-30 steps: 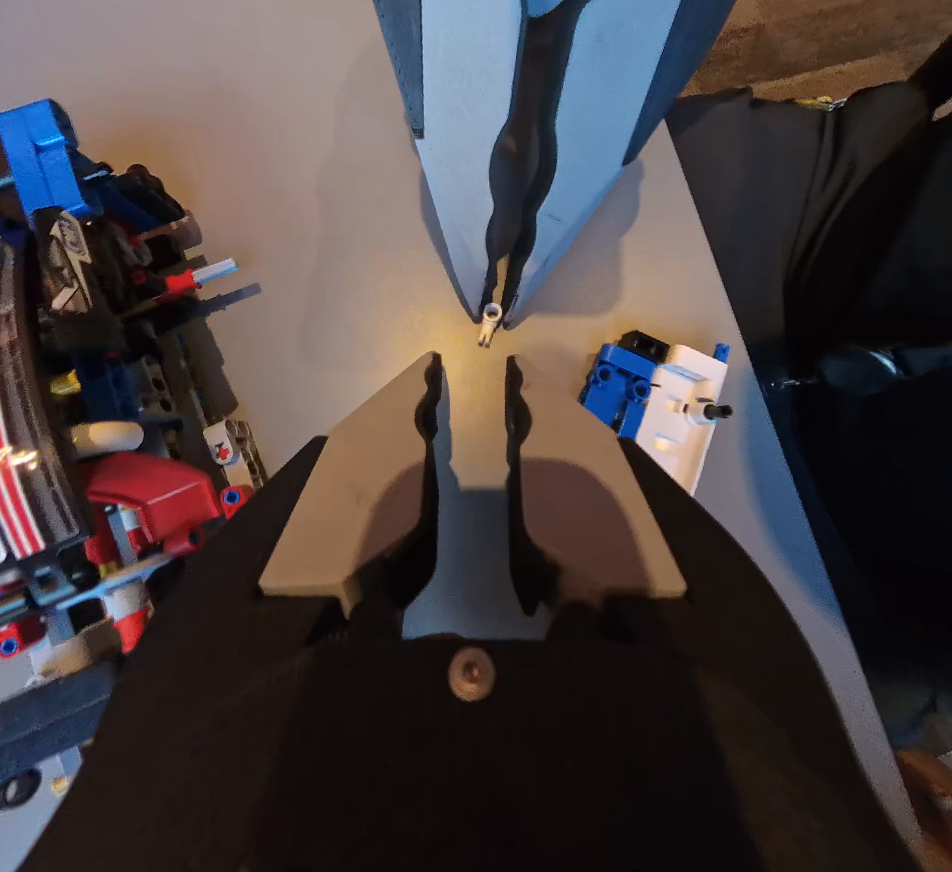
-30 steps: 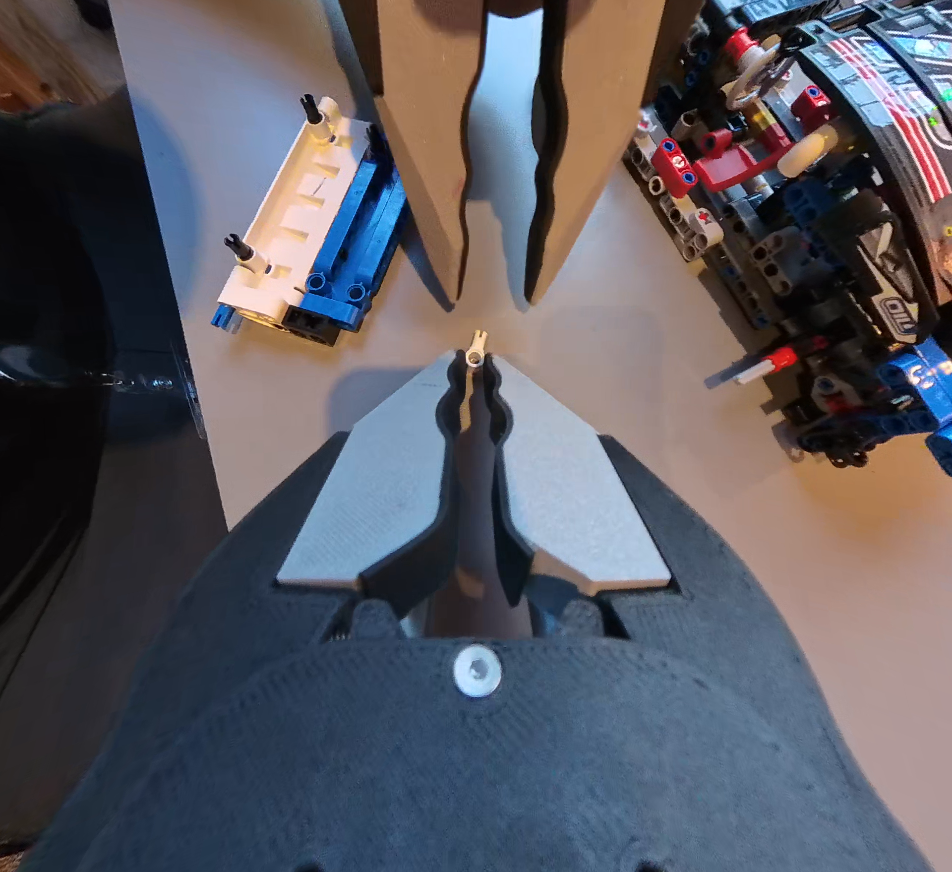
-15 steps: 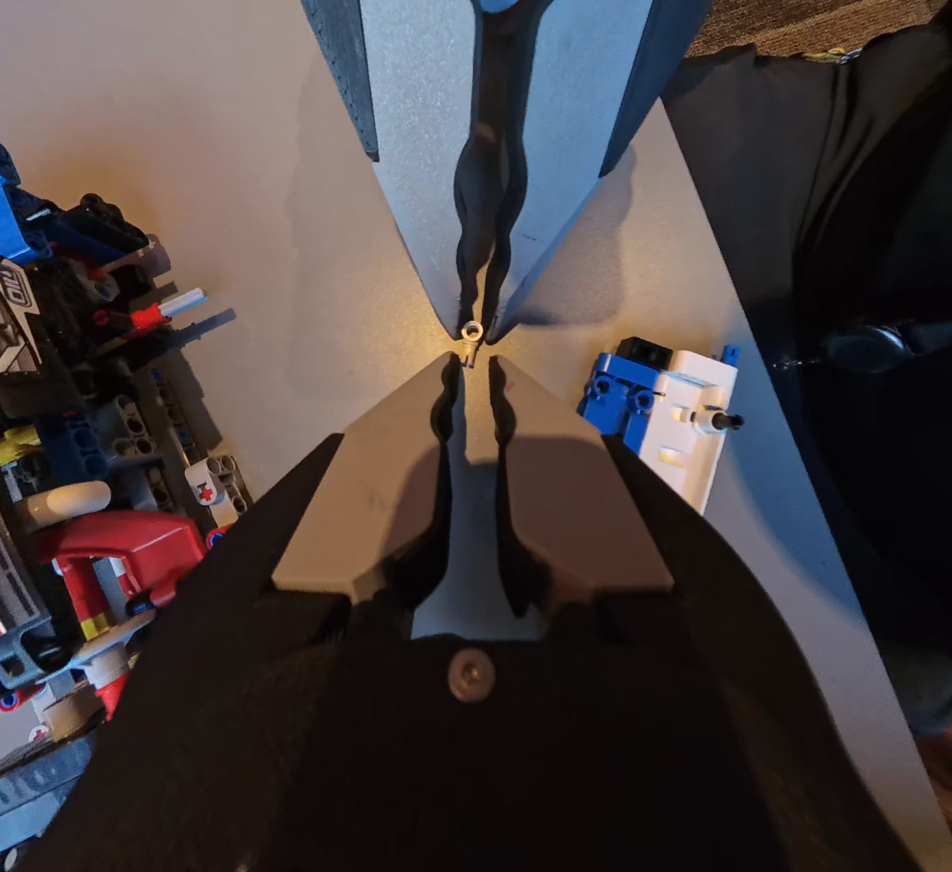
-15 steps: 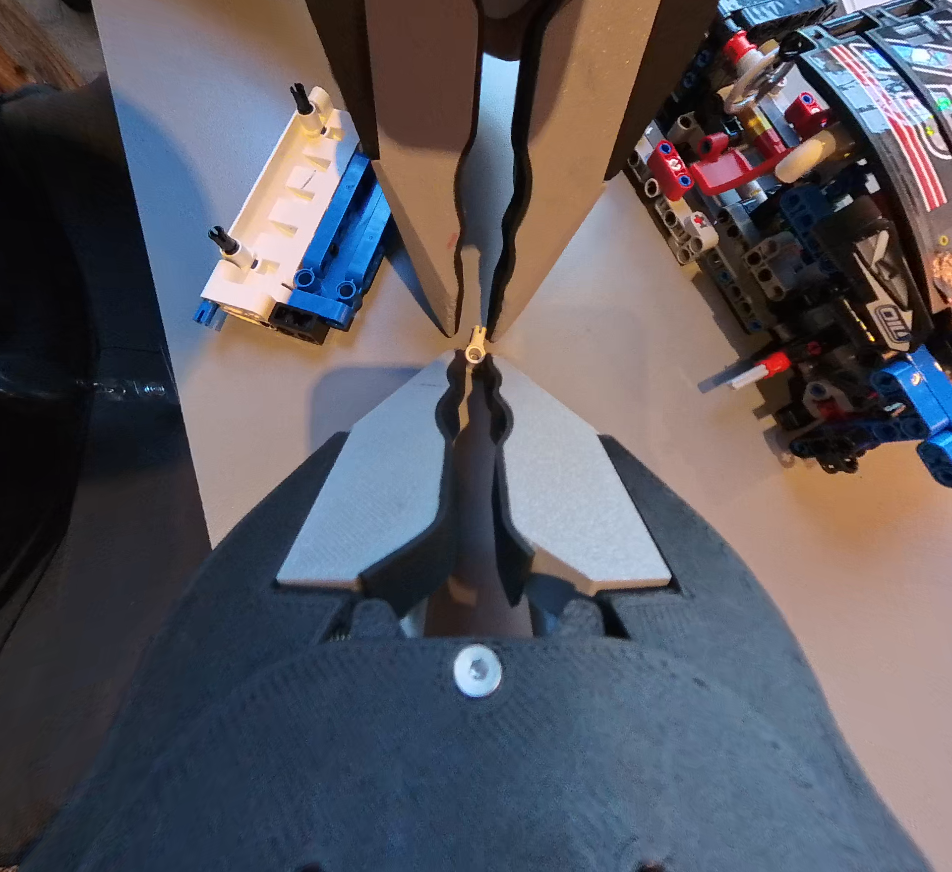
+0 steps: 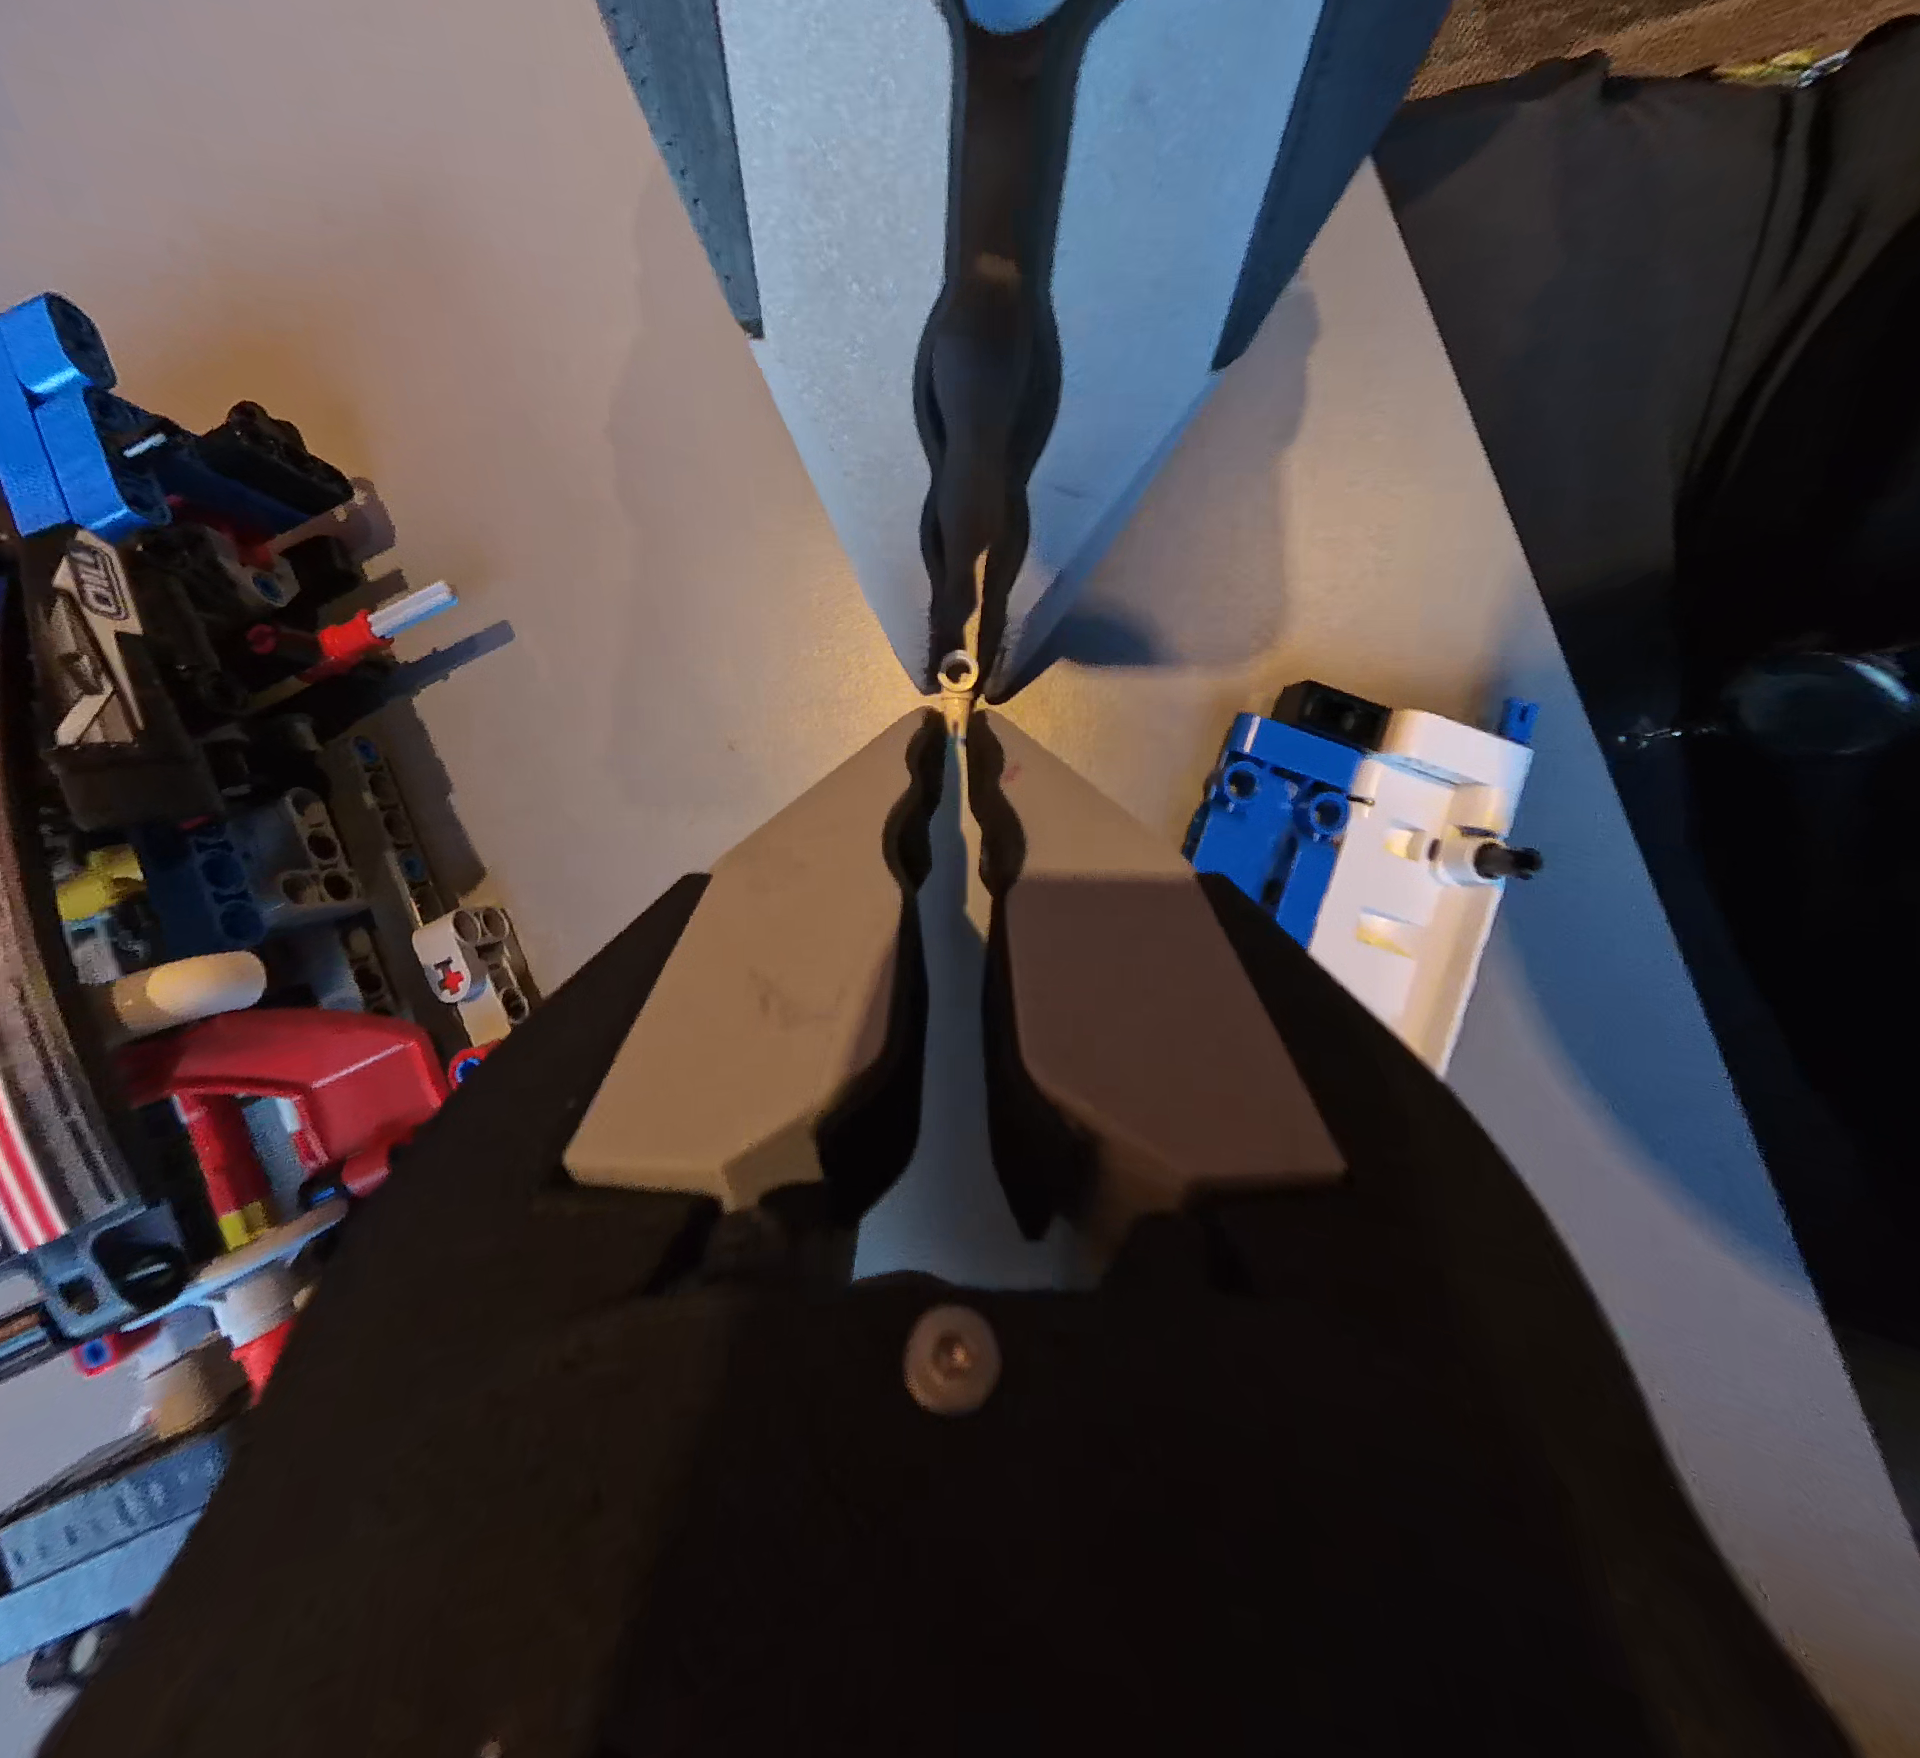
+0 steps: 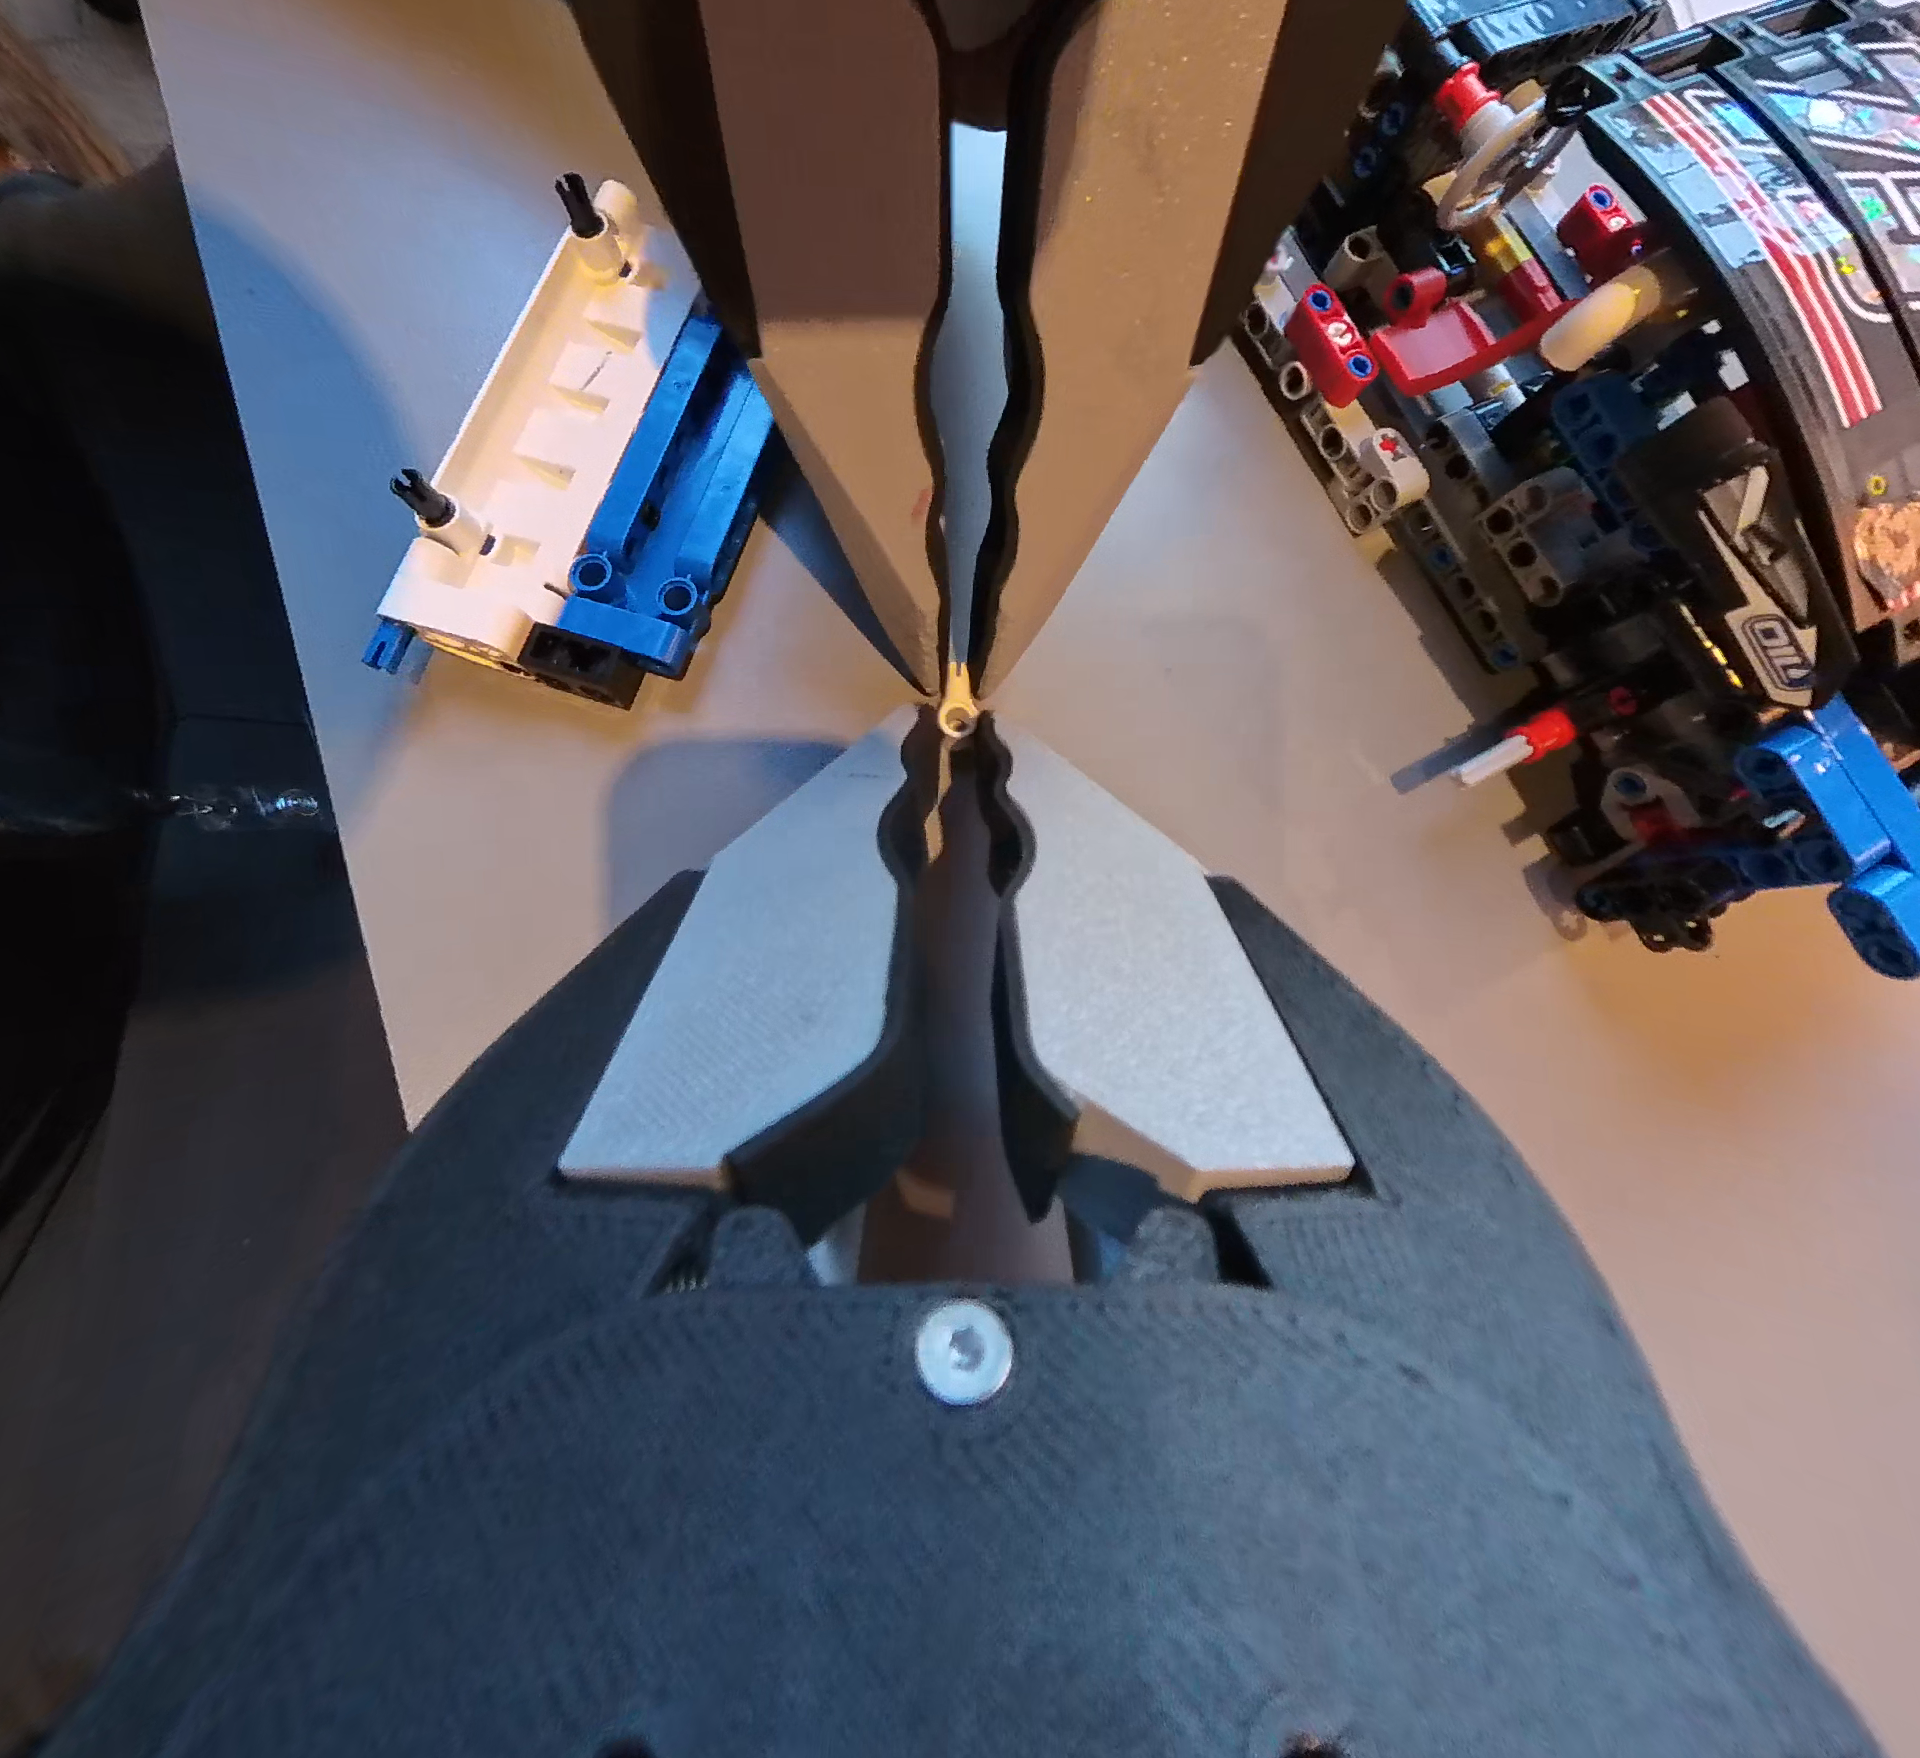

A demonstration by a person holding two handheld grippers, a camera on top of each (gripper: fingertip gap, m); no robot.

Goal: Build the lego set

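Right tool (image 6: 956,721) pinched shut on a tiny pale connector piece (image 6: 957,709), ring end in its tips. Left tool (image 5: 958,719) met it tip to tip, nearly closed on the stem, grip unconfirmed. I judged this a handover to reorient the piece. Blue-and-white subassembly (image 6: 582,472) lay just left of my right tool, near the tabletop (image 6: 1195,825) edge; the car model (image 6: 1621,503) crowded the right, open room between.
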